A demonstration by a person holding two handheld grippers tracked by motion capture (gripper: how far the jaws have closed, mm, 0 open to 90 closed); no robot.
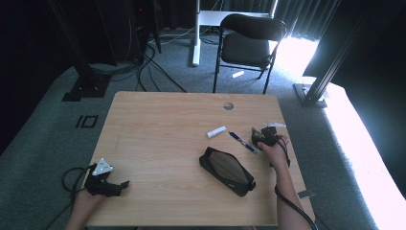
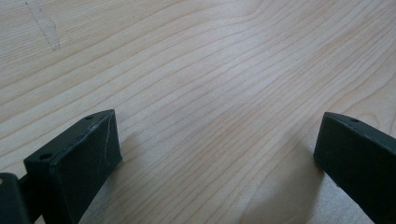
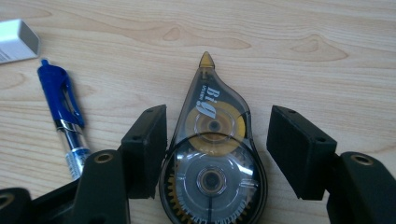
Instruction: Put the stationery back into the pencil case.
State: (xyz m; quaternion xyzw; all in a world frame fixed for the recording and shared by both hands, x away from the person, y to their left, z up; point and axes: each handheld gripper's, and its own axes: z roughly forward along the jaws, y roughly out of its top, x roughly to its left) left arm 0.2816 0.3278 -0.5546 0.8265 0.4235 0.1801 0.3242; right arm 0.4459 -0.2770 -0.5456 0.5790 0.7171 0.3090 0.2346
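While the right gripper (image 3: 217, 154) sits over the correction tape dispenser (image 3: 212, 158) at the right-centre of the high view, nothing on this table looks packed away yet, so I would judge the work to be at an early stage. From where I stand, the black pencil case (image 1: 227, 170) lies low and centre on the wooden table (image 1: 158, 124), and I cannot tell whether its zip is open. A blue pen (image 1: 242, 142) and a small white eraser (image 1: 216, 132) lie loose just above and to the right of it, with the dispenser a little farther right under the person's right hand (image 1: 274, 152). If the idea is to gather these bits into the case, all three are still to go. In the right gripper view the jaws stand wide apart, one on each side of the clear teardrop body of the dispenser, which lies flat on the wood with its tip pointing to the top of the frame; the left jaw looks to be touching or nearly touching its edge, the right jaw stands clear, so it is straddled and not yet gripped. Down at the lower left of the high view, the left gripper (image 1: 119, 186) rests on the table near the edge, and its own view shows its jaws spread wide over bare wood, holding nothing.
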